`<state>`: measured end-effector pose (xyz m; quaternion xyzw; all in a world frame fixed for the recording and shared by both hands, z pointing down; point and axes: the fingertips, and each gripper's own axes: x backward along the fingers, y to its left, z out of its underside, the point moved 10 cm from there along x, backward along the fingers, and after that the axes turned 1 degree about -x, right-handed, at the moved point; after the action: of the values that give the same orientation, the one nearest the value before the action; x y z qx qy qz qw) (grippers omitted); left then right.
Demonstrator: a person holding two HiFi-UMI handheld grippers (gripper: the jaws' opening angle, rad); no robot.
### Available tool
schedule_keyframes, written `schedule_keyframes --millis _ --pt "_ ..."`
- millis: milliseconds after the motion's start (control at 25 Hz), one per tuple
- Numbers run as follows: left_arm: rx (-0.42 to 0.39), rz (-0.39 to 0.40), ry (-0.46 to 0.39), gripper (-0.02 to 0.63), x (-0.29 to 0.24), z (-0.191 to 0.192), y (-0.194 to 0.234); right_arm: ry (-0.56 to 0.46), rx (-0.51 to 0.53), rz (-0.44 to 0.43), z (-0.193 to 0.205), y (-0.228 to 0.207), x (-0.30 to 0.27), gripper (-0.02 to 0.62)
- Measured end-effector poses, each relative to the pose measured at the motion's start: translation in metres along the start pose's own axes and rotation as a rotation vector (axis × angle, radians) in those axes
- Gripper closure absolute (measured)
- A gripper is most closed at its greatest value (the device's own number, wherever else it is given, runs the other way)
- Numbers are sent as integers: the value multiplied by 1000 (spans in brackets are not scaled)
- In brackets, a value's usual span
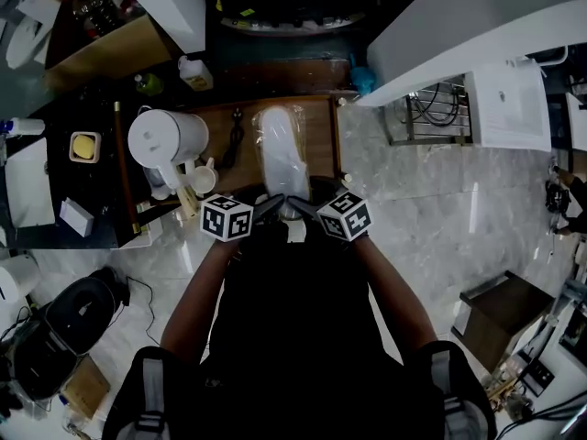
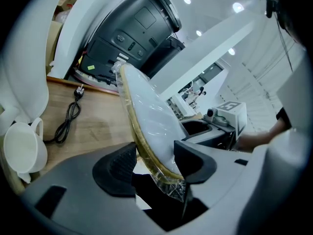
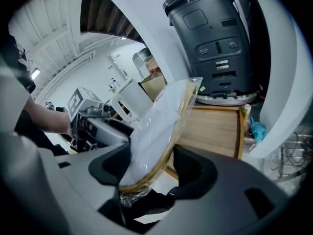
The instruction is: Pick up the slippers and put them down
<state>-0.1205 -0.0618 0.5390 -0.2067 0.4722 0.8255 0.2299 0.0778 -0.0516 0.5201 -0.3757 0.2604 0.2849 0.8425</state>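
My left tongs (image 2: 154,161) and right tongs (image 3: 149,173) both clamp the wrapped slippers (image 1: 280,154) at one end. I fear the smooth plastic could slide out and fall on the table (image 1: 318,126).

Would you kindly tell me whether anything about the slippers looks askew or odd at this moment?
The plastic-wrapped slippers are tilted on edge above the wooden tray, pinched at one end by both the left gripper and the right gripper; loose wrap bunches below the fingers. Nothing looks spilled or damaged.

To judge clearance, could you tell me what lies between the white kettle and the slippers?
A black power cable lies beside the slippers, shown in the head view.
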Motion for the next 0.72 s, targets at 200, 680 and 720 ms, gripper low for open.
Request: schedule_keyframes --millis 200,680,720 --pt "-34 -13 -16 360 11 2 -7 -27 0 11 1 13 3 316" --pt "-102 -8 -47 360 30 6 -34 -121 -46 26 10 38 27 316" --pt "-100 -2 -56 360 31 7 -36 -132 -61 25 11 40 29 316"
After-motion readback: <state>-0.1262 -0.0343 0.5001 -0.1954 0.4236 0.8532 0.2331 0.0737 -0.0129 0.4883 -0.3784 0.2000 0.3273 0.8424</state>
